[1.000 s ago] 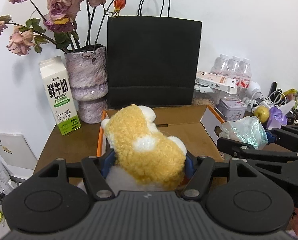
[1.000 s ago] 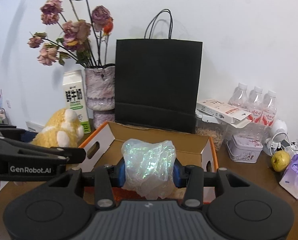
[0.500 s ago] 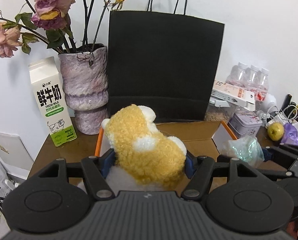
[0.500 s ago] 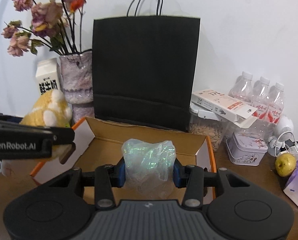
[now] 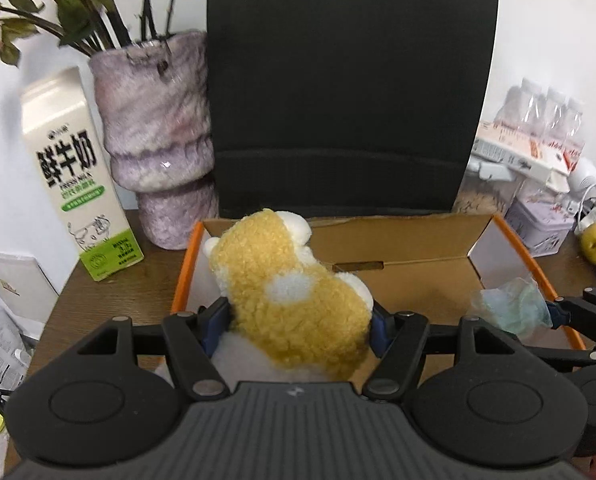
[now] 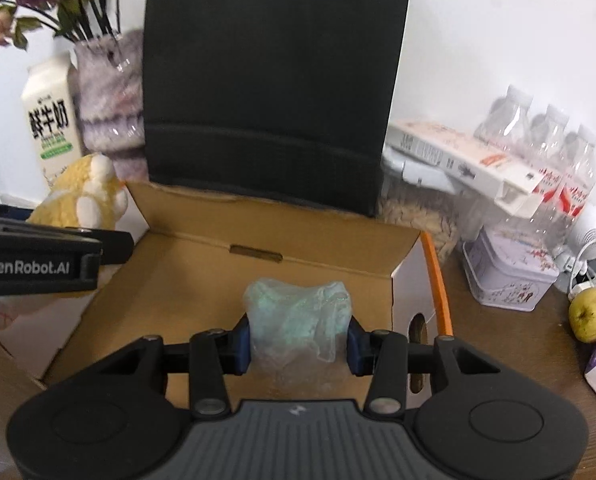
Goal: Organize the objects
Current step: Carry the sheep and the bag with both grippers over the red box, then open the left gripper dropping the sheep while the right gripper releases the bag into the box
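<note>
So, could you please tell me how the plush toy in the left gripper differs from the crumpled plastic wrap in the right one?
The plush toy is fuzzy, opaque yellow with white patches; the plastic wrap is thin, translucent and pale green. The toy is bulkier and spreads the left gripper wider than the wrap spreads the right gripper. Both are clamped between blue-padded fingers over the open cardboard box.

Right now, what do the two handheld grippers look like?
Both match: left gripper and right gripper have matte black linkage fingers with silver pivot pins, blue pads, and a ribbed grey body with round black side caps. White "GenRobot.AI" lettering marks the left one's side.

box floor (image 6: 202, 280) open, bag (image 6: 274, 80) probably blocking behind
</note>
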Available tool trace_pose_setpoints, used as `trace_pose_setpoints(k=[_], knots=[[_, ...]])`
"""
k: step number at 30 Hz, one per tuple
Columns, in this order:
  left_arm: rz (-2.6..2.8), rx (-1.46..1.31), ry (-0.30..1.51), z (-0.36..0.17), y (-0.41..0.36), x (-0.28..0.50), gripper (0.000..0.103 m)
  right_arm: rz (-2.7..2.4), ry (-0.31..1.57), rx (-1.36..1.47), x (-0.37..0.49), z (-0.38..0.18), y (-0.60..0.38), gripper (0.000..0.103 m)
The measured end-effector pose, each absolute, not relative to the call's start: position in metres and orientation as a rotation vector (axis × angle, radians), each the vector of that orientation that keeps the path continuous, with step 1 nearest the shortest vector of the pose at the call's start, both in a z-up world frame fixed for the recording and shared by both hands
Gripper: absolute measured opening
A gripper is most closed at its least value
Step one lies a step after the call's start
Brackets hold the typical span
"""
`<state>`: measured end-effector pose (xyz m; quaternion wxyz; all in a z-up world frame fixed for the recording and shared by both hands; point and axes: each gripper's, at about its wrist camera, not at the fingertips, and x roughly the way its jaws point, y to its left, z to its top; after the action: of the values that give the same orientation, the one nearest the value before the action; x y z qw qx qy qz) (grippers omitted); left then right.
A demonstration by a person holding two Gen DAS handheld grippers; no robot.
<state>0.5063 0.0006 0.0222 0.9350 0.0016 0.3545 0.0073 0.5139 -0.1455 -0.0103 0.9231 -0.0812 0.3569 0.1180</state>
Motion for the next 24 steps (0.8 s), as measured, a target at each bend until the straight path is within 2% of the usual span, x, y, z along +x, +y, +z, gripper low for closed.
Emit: trace_pose_setpoints(k=[6,12,14,18,20,24], knots=[[-0.005,0.018,0.738,0.008,-0.007,0.519,0.068,0.224,0.769,-0.170,0.528,-0.026,-0.148,0.044],[-0.022,0.018,0.746,-0.001,-0.011,0.526,0.071,0.234,0.775,-0.171,0.531,-0.032,-0.150,0.051],[-0.024,0.008,0.749,-0.003,-0.010,0.527,0.074,0.233,0.776,-0.169,0.532,-0.033,-0.151,0.062],[-0.017,-0.001,0.729,-0.003,-0.007,0.525,0.101,0.233,0.769,-0.166,0.531,-0.034,-0.152,0.080],[-0.021,-0.005,0.713,-0.001,-0.006,0.523,0.103,0.238,0.762,-0.157,0.530,-0.033,-0.154,0.090],[-0.013,-0.015,0.714,-0.001,-0.005,0.522,0.103,0.241,0.759,-0.147,0.530,-0.031,-0.154,0.102]])
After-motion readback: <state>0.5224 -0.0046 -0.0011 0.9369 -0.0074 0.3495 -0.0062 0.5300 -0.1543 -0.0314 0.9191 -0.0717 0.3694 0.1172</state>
